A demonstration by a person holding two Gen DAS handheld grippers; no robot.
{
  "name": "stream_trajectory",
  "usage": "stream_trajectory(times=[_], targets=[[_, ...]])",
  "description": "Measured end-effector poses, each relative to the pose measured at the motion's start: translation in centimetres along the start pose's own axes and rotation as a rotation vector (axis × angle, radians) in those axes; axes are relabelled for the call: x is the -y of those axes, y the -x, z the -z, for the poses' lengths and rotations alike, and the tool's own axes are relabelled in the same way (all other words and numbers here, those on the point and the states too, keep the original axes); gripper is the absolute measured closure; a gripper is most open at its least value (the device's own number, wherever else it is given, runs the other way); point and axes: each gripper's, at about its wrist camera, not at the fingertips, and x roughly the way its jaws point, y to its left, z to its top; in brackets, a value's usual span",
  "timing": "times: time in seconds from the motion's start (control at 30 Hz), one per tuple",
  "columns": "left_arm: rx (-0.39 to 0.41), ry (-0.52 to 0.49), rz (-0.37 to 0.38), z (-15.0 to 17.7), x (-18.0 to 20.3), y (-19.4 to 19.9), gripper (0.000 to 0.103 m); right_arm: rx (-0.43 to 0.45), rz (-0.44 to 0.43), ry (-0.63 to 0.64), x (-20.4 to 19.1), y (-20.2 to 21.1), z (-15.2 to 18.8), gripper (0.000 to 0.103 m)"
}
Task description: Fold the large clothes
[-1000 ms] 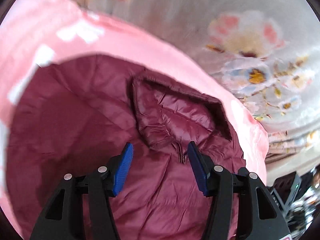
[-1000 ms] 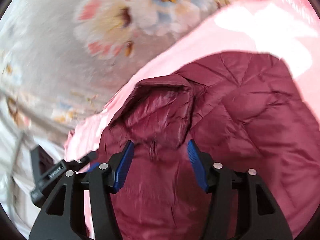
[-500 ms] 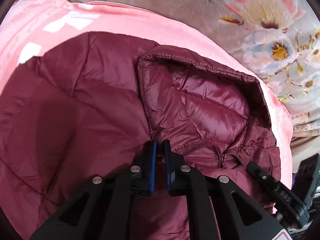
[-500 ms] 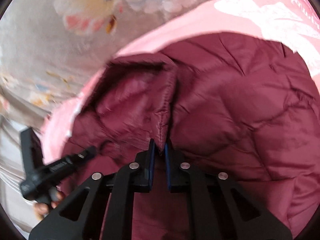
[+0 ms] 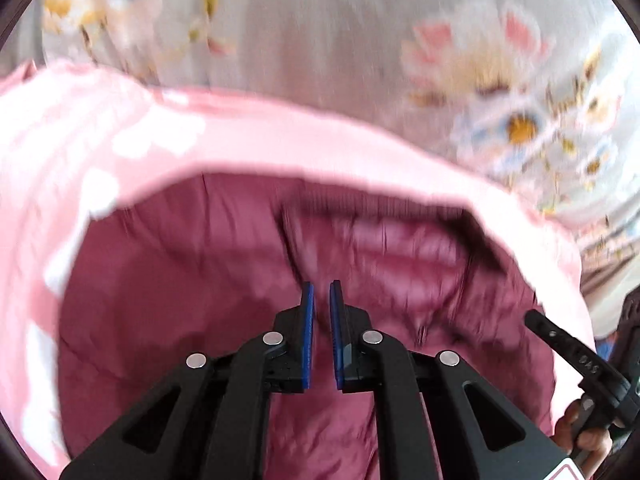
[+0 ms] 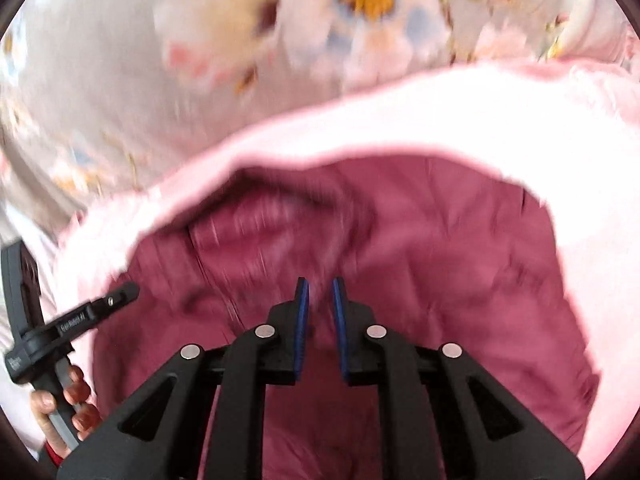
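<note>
A maroon quilted jacket (image 5: 180, 280) (image 6: 440, 260) lies spread on a pink blanket, with its hood (image 5: 392, 248) (image 6: 260, 232) pointing away from me. My left gripper (image 5: 320, 286) is pinched on jacket fabric at the hood's left edge, and only a narrow slit shows between its blue pads. My right gripper (image 6: 320, 282) sits at the hood's other edge with maroon fabric in its gap. Its jaws are opening, though the pads still look pressed on the cloth. Both views are blurred by motion.
The pink blanket (image 5: 80, 140) (image 6: 440, 112) lies on a pale floral bedsheet (image 5: 320, 20) (image 6: 100, 80). The black frame of the other hand's tool (image 5: 576, 356) (image 6: 80, 316) shows at each view's lower outer side, held by a hand (image 6: 60, 400).
Both grippers stood wide open a second ago, then dropped and closed on the jacket at the hood's base. Since then both have risen, so the jacket looks farther away.
</note>
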Motion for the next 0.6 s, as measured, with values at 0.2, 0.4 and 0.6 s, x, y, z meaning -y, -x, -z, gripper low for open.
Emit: stream_trajectory(times=[0.2,0.4,0.6], targets=[[0.007,0.152,0.034,-6.0,0.3,-2.9,0.095,0.045,-0.017,-0.062,-1.6,-4.4,-5.7,0.084],[-0.073,0.136,-0.002,-5.5,0.9,-7.1,0.095,-0.069,0.042,0.027,-1.9,-9.7,-4.3,0.084],[-0.129,0.081,-0.016,-2.7,-0.5,-9.0,0.095,-0.082,0.075,0.127,-1.1,-9.9,-2.6,0.087]])
